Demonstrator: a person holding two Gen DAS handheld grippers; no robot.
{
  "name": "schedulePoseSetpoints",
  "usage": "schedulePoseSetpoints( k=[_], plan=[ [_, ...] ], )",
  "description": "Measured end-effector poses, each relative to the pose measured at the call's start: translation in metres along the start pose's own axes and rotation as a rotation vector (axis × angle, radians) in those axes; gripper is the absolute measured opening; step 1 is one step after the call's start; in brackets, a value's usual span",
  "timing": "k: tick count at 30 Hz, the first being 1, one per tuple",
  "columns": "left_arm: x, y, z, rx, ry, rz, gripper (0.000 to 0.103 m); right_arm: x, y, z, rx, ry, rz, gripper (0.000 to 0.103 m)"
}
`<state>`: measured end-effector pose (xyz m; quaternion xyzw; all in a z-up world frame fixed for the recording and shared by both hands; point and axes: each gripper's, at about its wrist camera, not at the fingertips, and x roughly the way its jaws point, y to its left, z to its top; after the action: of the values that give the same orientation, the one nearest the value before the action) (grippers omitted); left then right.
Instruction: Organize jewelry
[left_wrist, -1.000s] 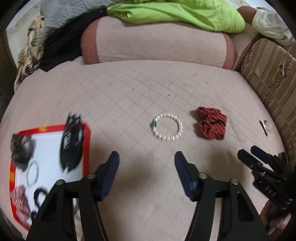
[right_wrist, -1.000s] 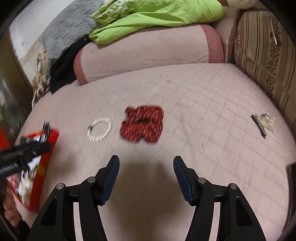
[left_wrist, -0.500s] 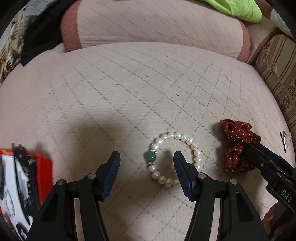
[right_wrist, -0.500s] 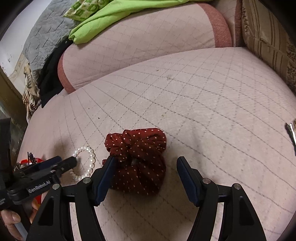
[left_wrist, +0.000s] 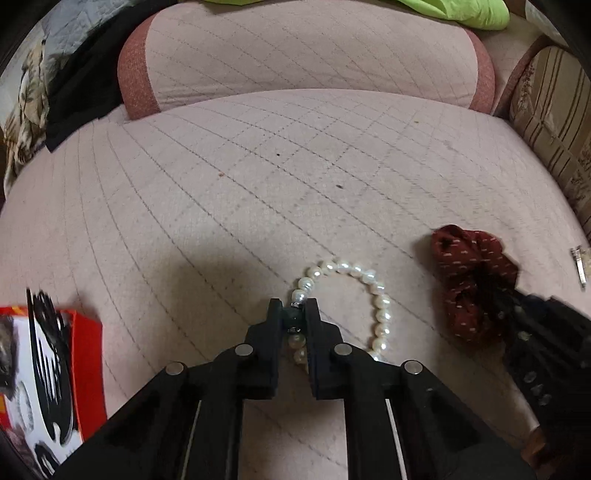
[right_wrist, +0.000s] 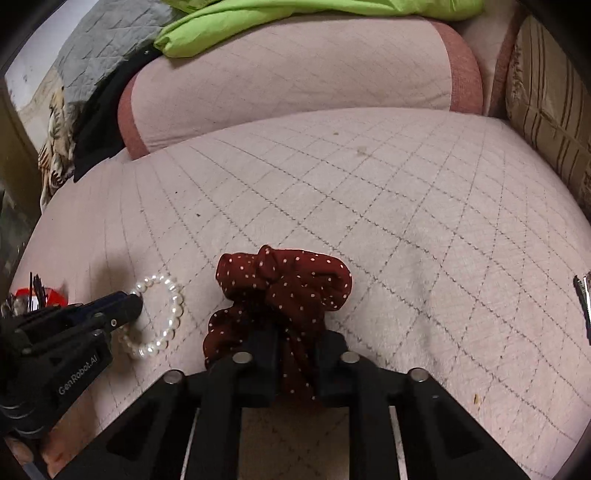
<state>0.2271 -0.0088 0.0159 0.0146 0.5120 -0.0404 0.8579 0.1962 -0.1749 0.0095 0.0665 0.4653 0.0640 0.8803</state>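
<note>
A white pearl bracelet (left_wrist: 373, 291) with a green bead lies on the pink quilted bed. My left gripper (left_wrist: 294, 319) is shut on its green bead at the bracelet's left side. The bracelet also shows in the right wrist view (right_wrist: 168, 317), with the left gripper (right_wrist: 131, 301) on it. A dark red polka-dot scrunchie (right_wrist: 284, 291) lies right of the bracelet. My right gripper (right_wrist: 297, 354) is shut on its near edge. The scrunchie shows in the left wrist view (left_wrist: 469, 273) too.
A red-rimmed white tray (left_wrist: 86, 354) at the left holds a black hair claw (left_wrist: 50, 354) and other pieces. A small metal clip (left_wrist: 579, 266) lies at the far right. A pink bolster (left_wrist: 306, 59), green cloth and a striped cushion (left_wrist: 554, 122) sit behind.
Both grippers have moved down and forward onto the bed and shut: the left on the bracelet's green bead, the right on the scrunchie.
</note>
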Motion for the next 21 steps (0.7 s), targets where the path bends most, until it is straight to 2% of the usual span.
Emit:
schedulePoseSetpoints(
  k=[5, 15, 21],
  plan=[
    [-0.037, -0.005, -0.015, 0.019, -0.041, -0.016, 0.011, -0.027, -0.002, -0.012, 0.034, -0.007, 0.04, 0.01],
    [-0.13, 0.015, -0.067, -0.048, -0.089, -0.096, 0.011, -0.11, 0.021, -0.055, -0.002, -0.073, 0.071, 0.01],
    [-0.184, 0.021, -0.103, -0.06, -0.166, -0.062, 0.011, -0.153, 0.042, -0.085, -0.058, -0.118, 0.076, 0.01]
  ],
)
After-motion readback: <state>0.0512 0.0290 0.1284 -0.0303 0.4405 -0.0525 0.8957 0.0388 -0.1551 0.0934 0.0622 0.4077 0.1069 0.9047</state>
